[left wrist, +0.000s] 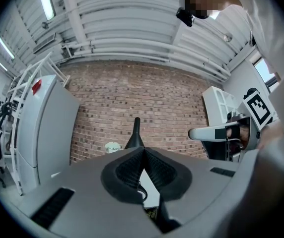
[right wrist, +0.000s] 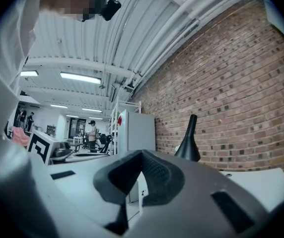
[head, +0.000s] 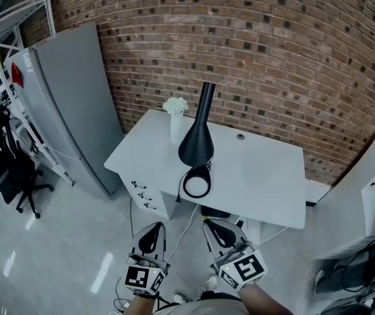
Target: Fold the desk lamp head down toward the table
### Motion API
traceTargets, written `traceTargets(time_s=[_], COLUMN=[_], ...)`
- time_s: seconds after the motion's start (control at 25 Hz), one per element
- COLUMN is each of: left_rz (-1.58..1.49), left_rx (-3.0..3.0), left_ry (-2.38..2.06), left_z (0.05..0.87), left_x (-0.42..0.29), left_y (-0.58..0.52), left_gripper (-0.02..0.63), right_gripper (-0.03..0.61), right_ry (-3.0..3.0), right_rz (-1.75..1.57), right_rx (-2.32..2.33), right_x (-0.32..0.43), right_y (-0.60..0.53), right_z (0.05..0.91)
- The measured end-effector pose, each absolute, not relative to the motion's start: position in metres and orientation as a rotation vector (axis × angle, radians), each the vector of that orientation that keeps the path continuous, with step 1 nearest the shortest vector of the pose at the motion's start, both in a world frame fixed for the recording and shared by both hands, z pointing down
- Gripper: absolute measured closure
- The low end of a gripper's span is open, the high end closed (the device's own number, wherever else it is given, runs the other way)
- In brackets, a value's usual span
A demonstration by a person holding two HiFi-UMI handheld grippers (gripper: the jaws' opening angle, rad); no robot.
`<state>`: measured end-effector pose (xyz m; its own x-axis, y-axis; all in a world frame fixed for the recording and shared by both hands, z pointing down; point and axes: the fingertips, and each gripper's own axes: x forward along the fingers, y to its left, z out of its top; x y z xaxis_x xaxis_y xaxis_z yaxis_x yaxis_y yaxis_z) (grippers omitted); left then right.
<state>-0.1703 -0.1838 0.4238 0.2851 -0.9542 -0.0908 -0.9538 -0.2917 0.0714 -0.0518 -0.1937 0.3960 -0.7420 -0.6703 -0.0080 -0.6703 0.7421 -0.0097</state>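
On the white desk (head: 259, 182) stands a black desk lamp (head: 197, 143), its cone-shaped head upright above a ring-shaped base (head: 197, 184). Both grippers are held level in front of the desk's near edge, well short of the lamp. My left gripper (head: 151, 233) has its jaws shut with nothing between them, and so does my right gripper (head: 217, 230). In the left gripper view the lamp (left wrist: 135, 133) rises just behind the shut gripper (left wrist: 143, 155). The right gripper view shows the lamp (right wrist: 188, 143) to the right of the shut gripper (right wrist: 142, 160).
A white vase of flowers (head: 176, 113) stands left of the lamp. A grey cabinet (head: 69, 104) stands left of the desk, a brick wall (head: 273, 51) behind it, white shelving (head: 374, 189) at the right. The lamp's cable (head: 181, 231) hangs off the desk's front. An office chair (head: 17, 176) is far left.
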Motion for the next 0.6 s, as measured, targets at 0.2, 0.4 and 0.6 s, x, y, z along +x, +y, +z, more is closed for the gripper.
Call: traceTargets(time_s=[0.2, 0.4, 0.6], left_rz=[-0.175, -0.171, -0.166], left_rx=[2.523, 2.526, 2.532], left_ry=[-1.865, -1.859, -1.853], left_z=[0.422, 0.423, 0.423], left_x=[-0.169, -0.168, -0.166], left_y=[-0.188, -0.192, -0.197], left_gripper=[0.606, 0.606, 0.606], right_gripper=[0.563, 0.563, 0.563], right_ry=[2.92, 2.916, 2.915], right_rz=[-0.013, -0.014, -0.016], right_rx=[-1.13, -1.13, -1.123], right_x=[-0.05, -0.05, -0.05], right_y=[-0.197, -0.202, -0.206], right_z=[0.395, 0.394, 0.393])
